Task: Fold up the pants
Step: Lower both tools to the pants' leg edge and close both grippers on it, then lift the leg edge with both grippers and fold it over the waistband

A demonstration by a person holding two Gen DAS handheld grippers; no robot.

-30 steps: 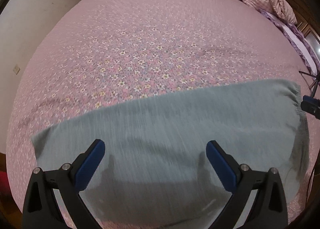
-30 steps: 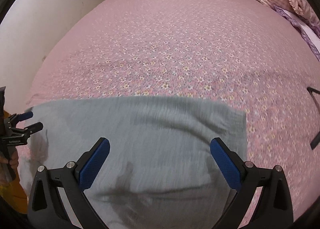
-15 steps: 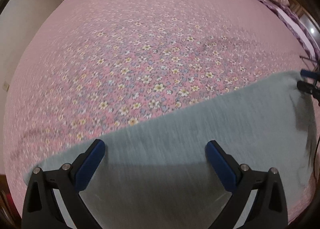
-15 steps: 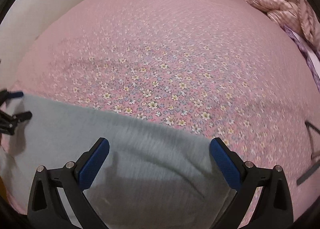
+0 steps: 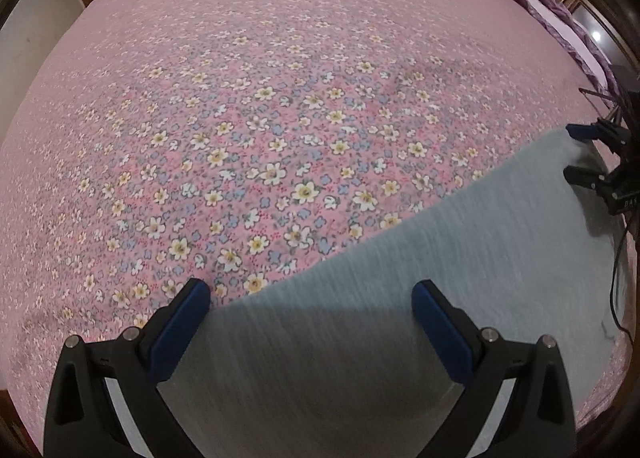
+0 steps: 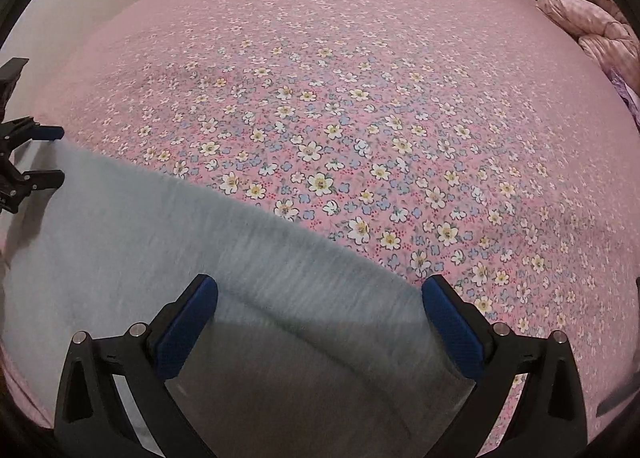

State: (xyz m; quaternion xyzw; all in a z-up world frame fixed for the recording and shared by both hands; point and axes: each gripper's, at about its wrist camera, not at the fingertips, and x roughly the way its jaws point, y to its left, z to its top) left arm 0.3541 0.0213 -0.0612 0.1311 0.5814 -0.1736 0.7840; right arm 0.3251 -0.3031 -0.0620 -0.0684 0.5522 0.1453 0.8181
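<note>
Bedroom setting: a bed (image 5: 280,58) under a pink floral sheet fills both views, with a pink quilt (image 6: 588,18) bunched at the far right corner and wood panelling behind.

Item, task's thing: grey pants (image 5: 460,278), laid flat along the near edge of the bed as one long band. Its long axis runs side to side across my two views, so each end sits under one of my tools. The cloth looks smooth, with one shallow ridge near the right end in the right wrist view (image 6: 280,258).

Item, left tool (image 5: 310,322): pads spread wide, pinching nothing. It hangs over the left end of the band; the far edge of the cloth passes just ahead of the pad tips.

Item, right tool (image 6: 320,318): likewise spread wide and empty, over the right end, whose corner lies just inside its right pad. I also see it at the far right of the left wrist view (image 5: 600,166).

Judgement: neither tool is nearer overall; each has its own end directly below. I judge the next move to be a descent on both ends together, then a fold across the long axis. Whether either tool touches the fabric I cannot tell.
</note>
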